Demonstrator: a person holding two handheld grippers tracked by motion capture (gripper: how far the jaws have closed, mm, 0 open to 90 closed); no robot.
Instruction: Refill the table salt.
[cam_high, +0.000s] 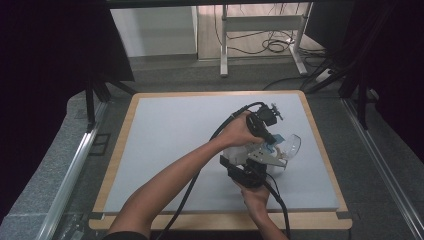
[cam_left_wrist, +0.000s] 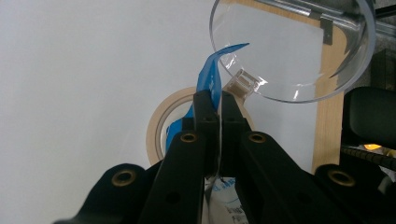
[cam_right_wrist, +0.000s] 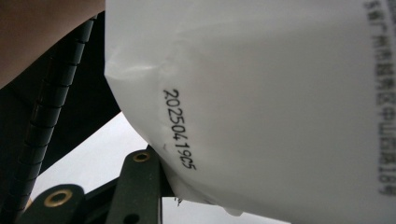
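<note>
**Tearing the packet open over the clear bowl**

Right now you have a white printed packet (cam_right_wrist: 280, 107) held between both grippers above the right half of the white table mat (cam_high: 165, 145), just near of the clear plastic bowl (cam_left_wrist: 299, 51). Your left gripper (cam_left_wrist: 215, 107), the farther one in the high view, has its jaws pressed together on the packet's blue edge strip (cam_left_wrist: 208, 77), which curls up toward the bowl's rim. Your right gripper (cam_high: 248, 172), nearer to you, clamps the body of the packet; in the right gripper view the white film bulges over one black jaw, and the jaws stand partly apart around it.

The step in hand looks like tearing or peeling that blue strip. To do it well:

- Keep the left pinch firm and close to the seam, so the strip does not slip out.
- Hold the right clamp steady, but do not squeeze harder; the packet looks soft, and pressure could push the contents out once the seam gives.
- Pull the two grippers apart along the seam rather than straight up, so the tear runs cleanly.
- Keep the opening pointed at the bowl, which sits just right of the packet, so whatever comes out lands inside.
- Mind the roll of masking tape (cam_left_wrist: 159, 133) lying on the mat under the left gripper.
</note>
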